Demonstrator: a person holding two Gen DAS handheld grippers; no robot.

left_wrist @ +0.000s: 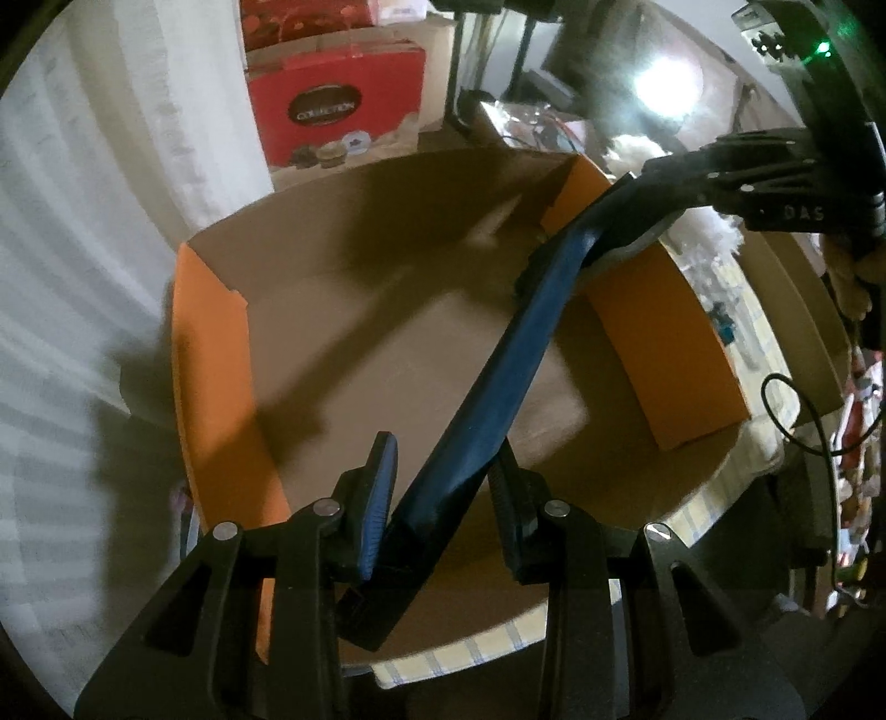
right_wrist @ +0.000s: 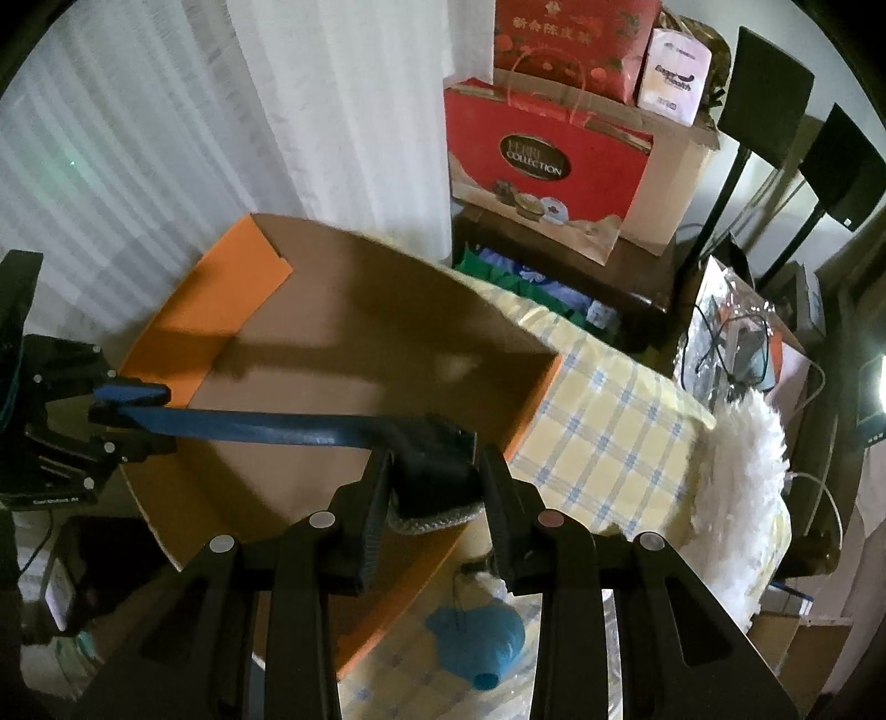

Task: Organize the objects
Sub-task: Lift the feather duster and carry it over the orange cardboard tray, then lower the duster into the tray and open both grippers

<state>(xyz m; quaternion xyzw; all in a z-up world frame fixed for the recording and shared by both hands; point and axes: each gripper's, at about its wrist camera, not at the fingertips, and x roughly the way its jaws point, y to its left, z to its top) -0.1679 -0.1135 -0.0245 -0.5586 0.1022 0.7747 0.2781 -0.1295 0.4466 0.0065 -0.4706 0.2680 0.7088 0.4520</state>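
strap (left_wrist: 498, 382) above open box (left_wrist: 210, 343) | box on tablecloth (right_wrist: 609, 421)

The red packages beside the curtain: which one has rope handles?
The red paper bag printed COLLECTION, standing lower; the red box with gold characters above it shows none.
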